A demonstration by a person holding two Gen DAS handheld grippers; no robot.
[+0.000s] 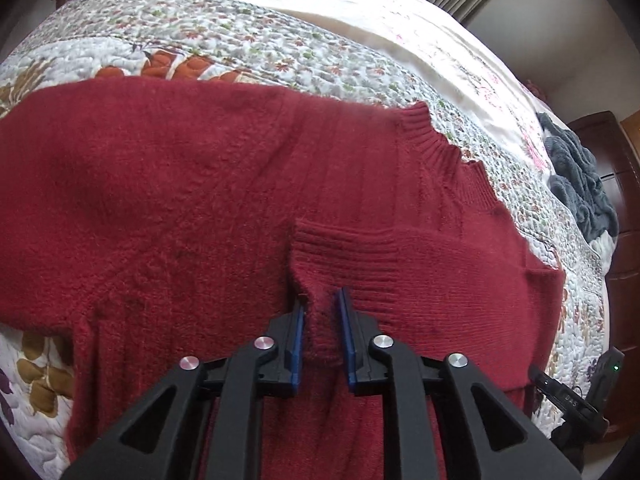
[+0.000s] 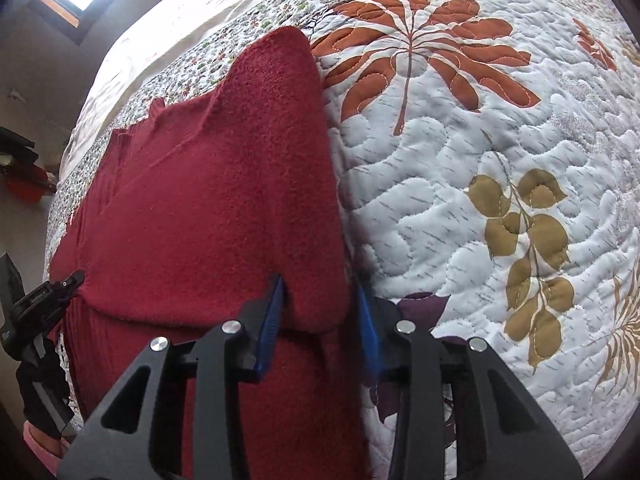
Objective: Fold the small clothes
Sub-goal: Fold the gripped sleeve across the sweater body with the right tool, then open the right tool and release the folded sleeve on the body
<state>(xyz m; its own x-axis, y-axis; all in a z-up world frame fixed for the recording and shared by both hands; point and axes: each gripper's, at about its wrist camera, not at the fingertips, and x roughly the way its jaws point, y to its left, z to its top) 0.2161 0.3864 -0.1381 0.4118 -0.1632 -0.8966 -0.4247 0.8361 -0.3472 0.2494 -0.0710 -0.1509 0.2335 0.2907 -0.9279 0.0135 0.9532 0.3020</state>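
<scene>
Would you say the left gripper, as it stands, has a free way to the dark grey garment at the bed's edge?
Probably not yet. The left gripper has its jaws around a fold of the red sweater, and the grey garment lies apart, beyond the ribbed collar. It would likely need to release first.

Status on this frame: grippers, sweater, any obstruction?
Left gripper pinching sleeve cuff. Right gripper straddling folded edge of red sweater, grip unclear. Sweater on quilt. Nothing obstructing.
</scene>
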